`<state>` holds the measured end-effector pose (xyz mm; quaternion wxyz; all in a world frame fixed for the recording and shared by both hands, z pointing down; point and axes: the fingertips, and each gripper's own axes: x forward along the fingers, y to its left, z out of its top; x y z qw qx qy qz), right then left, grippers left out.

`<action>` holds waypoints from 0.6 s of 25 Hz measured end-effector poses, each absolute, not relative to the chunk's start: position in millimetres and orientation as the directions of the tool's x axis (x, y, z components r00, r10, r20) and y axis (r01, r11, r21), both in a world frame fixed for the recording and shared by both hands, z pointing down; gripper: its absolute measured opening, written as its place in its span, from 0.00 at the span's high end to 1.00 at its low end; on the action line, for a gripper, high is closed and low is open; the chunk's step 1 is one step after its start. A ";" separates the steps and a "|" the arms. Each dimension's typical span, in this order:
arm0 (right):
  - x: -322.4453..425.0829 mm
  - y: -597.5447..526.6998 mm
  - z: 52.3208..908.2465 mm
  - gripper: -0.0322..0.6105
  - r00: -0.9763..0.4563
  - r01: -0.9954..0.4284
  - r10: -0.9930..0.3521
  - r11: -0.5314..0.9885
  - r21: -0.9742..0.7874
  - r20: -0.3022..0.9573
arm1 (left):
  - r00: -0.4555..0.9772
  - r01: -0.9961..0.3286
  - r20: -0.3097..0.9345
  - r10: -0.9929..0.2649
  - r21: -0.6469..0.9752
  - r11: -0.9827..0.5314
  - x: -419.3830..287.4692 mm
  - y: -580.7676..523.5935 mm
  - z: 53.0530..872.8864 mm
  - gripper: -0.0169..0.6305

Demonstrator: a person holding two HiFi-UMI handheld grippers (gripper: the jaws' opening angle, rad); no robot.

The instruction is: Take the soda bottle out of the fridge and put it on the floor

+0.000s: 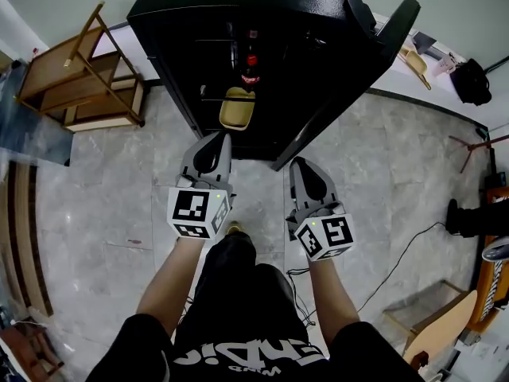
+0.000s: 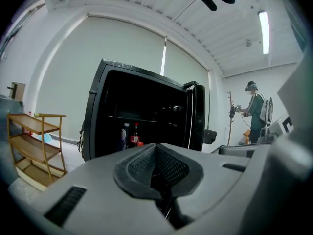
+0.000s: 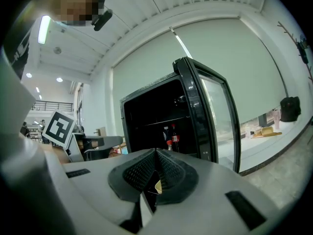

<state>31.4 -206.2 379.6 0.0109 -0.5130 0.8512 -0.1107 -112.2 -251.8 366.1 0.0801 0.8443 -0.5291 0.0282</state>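
The left gripper (image 1: 217, 138) is seen closed, with nothing held. Ahead, slightly to its right, the soda bottle (image 1: 251, 66) is stood upright inside the fridge (image 1: 175, 30). The right gripper (image 1: 299, 164), likewise closed and empty, is judged slightly farther.

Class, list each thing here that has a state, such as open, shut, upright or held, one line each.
fridge door: open
soda bottle: upright inside the fridge, capped, unheld
left hand-held gripper: shut, empty
right hand-held gripper: shut, empty
wooden rack: upright
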 end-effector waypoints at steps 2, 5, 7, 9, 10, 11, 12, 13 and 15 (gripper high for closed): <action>31.4 -203.5 384.6 0.91 -0.476 -0.870 -0.874 0.452 -0.198 0.098 | 0.430 -0.902 0.136 -0.893 0.104 -0.419 -114.4 -253.2 373.4 0.96; 32.9 -200.9 388.4 0.91 -0.472 -0.872 -0.875 0.446 -0.202 0.105 | 0.433 -0.899 0.150 -0.889 0.135 -0.416 -118.5 -260.8 384.0 0.77; 33.5 -201.1 389.8 0.91 -0.466 -0.874 -0.878 0.438 -0.208 0.108 | 0.438 -0.896 0.150 -0.886 0.156 -0.416 -120.3 -270.0 388.9 0.64; 32.8 -200.6 392.0 0.91 -0.464 -0.875 -0.879 0.435 -0.212 0.112 | 0.435 -0.896 0.135 -0.890 0.165 -0.413 -120.3 -280.1 392.1 0.49; 32.2 -200.0 393.6 0.91 -0.466 -0.874 -0.877 0.437 -0.214 0.114 | 0.432 -0.896 0.126 -0.893 0.170 -0.409 -119.6 -284.9 394.0 0.40; 31.9 -199.4 395.6 0.91 -0.469 -0.872 -0.876 0.439 -0.215 0.115 | 0.429 -0.897 0.123 -0.895 0.177 -0.405 -118.2 -289.3 397.1 0.36; 32.0 -199.0 397.9 0.91 -0.471 -0.871 -0.874 0.441 -0.216 0.117 | 0.429 -0.896 0.124 -0.895 0.187 -0.404 -116.0 -293.4 401.0 0.34; 32.6 -199.1 400.4 0.91 -0.471 -0.871 -0.874 0.440 -0.219 0.120 | 0.433 -0.893 0.126 -0.893 0.195 -0.406 -113.1 -297.5 405.0 0.33; 35.1 -200.6 404.9 0.91 -0.464 -0.874 -0.877 0.430 -0.228 0.123 | 0.445 -0.887 0.125 -0.887 0.200 -0.417 -106.5 -306.9 412.0 0.33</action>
